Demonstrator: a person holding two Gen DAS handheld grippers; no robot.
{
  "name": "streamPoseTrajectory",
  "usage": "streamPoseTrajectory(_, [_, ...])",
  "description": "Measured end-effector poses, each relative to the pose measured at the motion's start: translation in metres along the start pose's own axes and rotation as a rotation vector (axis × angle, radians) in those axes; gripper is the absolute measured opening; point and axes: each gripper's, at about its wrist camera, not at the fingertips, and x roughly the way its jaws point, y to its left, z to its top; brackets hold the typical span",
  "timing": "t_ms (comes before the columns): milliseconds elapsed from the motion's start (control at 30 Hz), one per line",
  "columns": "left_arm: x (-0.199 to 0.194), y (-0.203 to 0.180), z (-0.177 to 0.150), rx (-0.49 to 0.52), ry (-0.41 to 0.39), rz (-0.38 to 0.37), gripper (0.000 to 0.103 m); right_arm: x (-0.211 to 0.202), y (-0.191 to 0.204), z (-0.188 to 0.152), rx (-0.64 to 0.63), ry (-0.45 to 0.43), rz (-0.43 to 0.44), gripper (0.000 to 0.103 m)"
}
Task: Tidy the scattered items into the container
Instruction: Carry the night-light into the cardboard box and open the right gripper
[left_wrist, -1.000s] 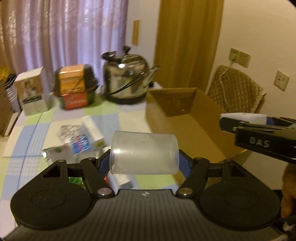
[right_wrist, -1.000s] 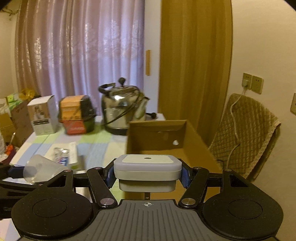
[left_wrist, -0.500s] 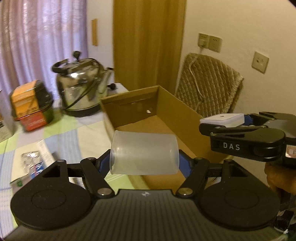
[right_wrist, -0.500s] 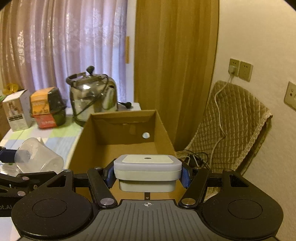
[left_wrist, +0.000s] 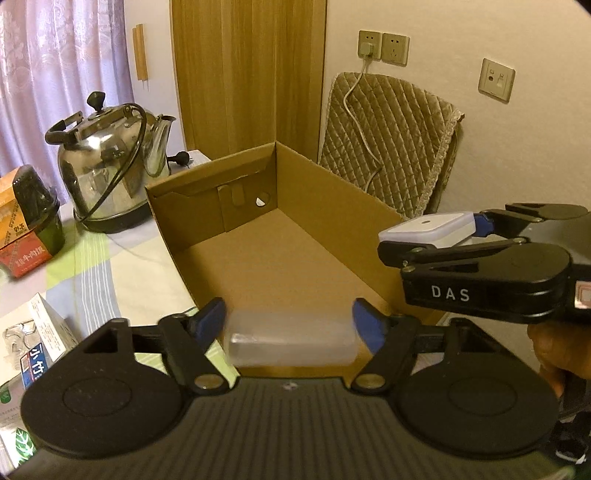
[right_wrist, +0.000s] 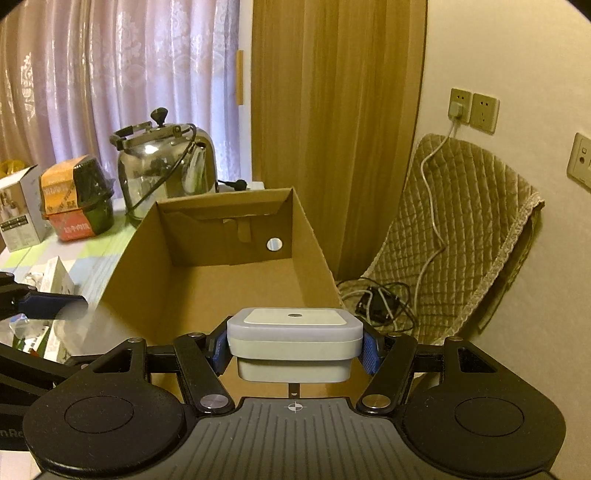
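The left gripper (left_wrist: 288, 323) hangs over the near end of the open cardboard box (left_wrist: 332, 206), its blue pads spread apart with the clear plastic cup (left_wrist: 291, 343) lying sideways and blurred just between and below them. The pads are not touching the cup, so it looks released and dropping into the box. The right gripper (right_wrist: 294, 345) is clamped on a small white square device (right_wrist: 294, 328) with a dot in the middle of its top, and it hovers above the near right part of the same box.

To finish this step well, the left gripper should keep its fingers wide and lift straight up and away, so a pad does not catch the cup's rim and flick it out. The cup is light and round and may roll along the bare box floor; the far end is free, so that does little harm. For the right side, I would bring the device lower inside the walls before letting go, since it looks denser than the cup and a high drop could bounce it. Keeping the two grippers apart avoids a knock over the narrow box.

More items wait on the table (left_wrist: 92, 266) to the left: a small white carton (left_wrist: 48, 332) with blue Chinese characters, and farther off a red and orange food tub (left_wrist: 26, 236) printed in Chinese, too blurred to read surely. The right gripper's side reads "DAS". A steel kettle (left_wrist: 110, 166) stands behind the box.
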Motion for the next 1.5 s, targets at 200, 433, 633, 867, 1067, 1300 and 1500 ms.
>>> streamPoseTrajectory(200, [-0.013,0.013,-0.005,-0.032,-0.013,0.026,0.075,0.002,0.001,-0.002,-0.004,0.005,0.002,0.067])
streamPoseTrajectory(433, [-0.041,0.033,-0.021,-0.09,-0.029,0.083,0.077,0.001,0.011,-0.004,-0.01,0.013,0.019,0.067])
streamPoseTrajectory(633, [-0.056,0.044,-0.037,-0.146,-0.03,0.101,0.077,0.005,0.024,-0.004,-0.014,0.039,0.045,0.067])
streamPoseTrajectory(867, [-0.059,0.049,-0.047,-0.166,-0.024,0.107,0.077,0.012,0.034,-0.007,-0.025,0.073,0.067,0.068])
streamPoseTrajectory(1067, [-0.058,0.051,-0.049,-0.178,-0.021,0.105,0.077,0.013,0.038,-0.007,-0.041,0.076,0.075,0.068])
streamPoseTrajectory(1300, [-0.059,0.054,-0.052,-0.192,-0.016,0.105,0.077,0.012,0.039,-0.008,-0.044,0.072,0.075,0.068])
streamPoseTrajectory(1500, [-0.061,0.056,-0.055,-0.198,-0.008,0.106,0.077,0.011,0.041,-0.011,-0.043,0.071,0.076,0.068])
